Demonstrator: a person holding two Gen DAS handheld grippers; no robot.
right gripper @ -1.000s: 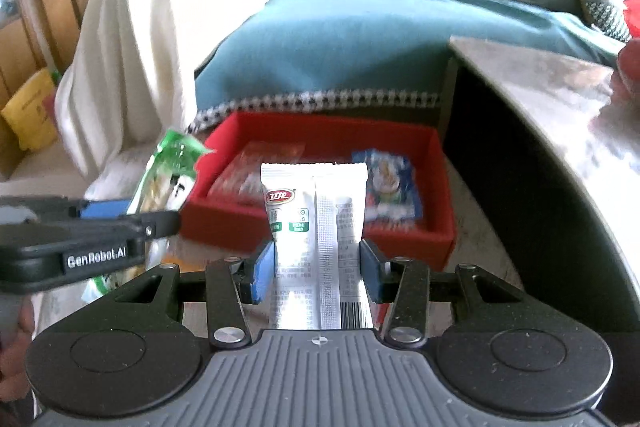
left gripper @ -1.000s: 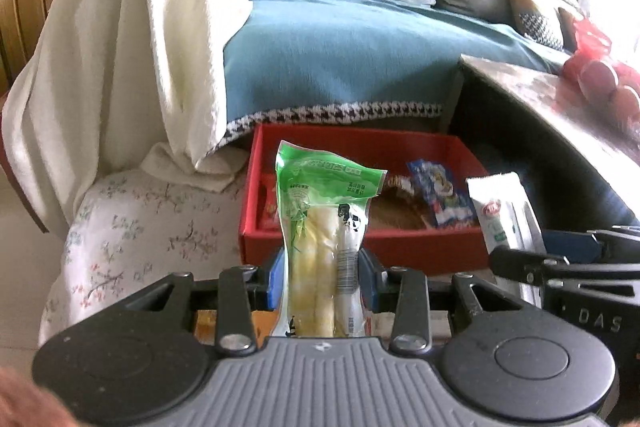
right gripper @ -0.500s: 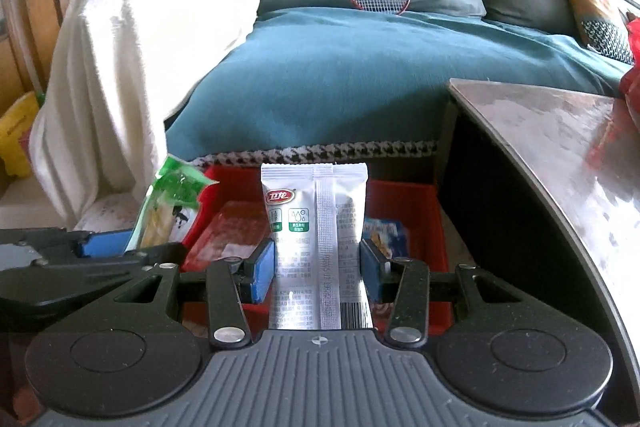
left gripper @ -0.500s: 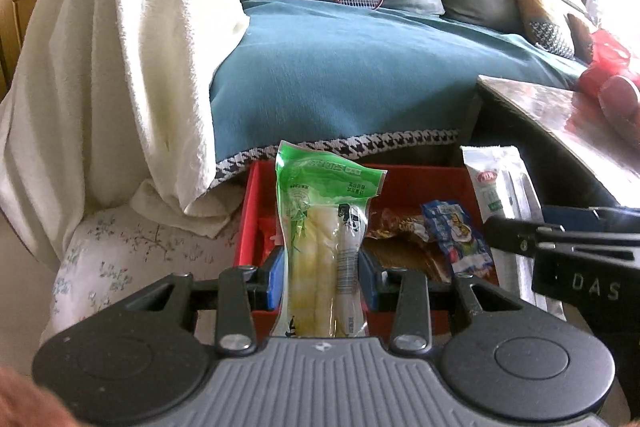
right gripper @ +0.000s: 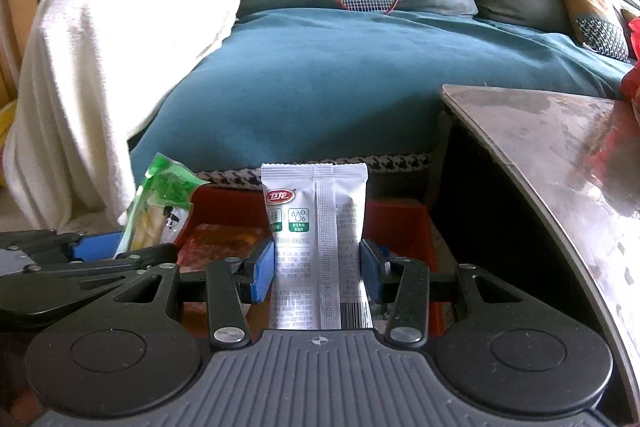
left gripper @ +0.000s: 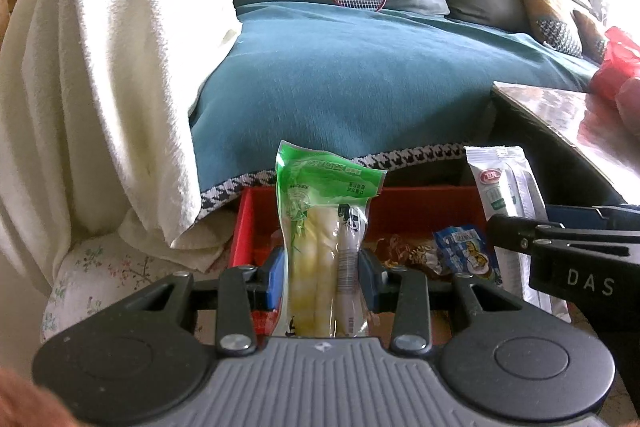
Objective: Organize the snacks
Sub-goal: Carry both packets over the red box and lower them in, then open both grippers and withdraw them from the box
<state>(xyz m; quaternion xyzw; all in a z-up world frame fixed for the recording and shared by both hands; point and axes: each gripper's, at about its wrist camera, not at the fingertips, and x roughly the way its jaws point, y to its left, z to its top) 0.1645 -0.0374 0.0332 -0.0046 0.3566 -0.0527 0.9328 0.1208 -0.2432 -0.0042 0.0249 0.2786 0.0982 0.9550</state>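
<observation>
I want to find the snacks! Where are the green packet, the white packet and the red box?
green packet [left gripper: 324,247]: left wrist view, clear middle.
white packet [right gripper: 316,227]: right wrist view, back seam.
red box [left gripper: 420,211]: left wrist view, far inner wall.

A red tray [left gripper: 244,223] holds a blue snack packet [left gripper: 466,253] and brown packets [left gripper: 408,253].
</observation>
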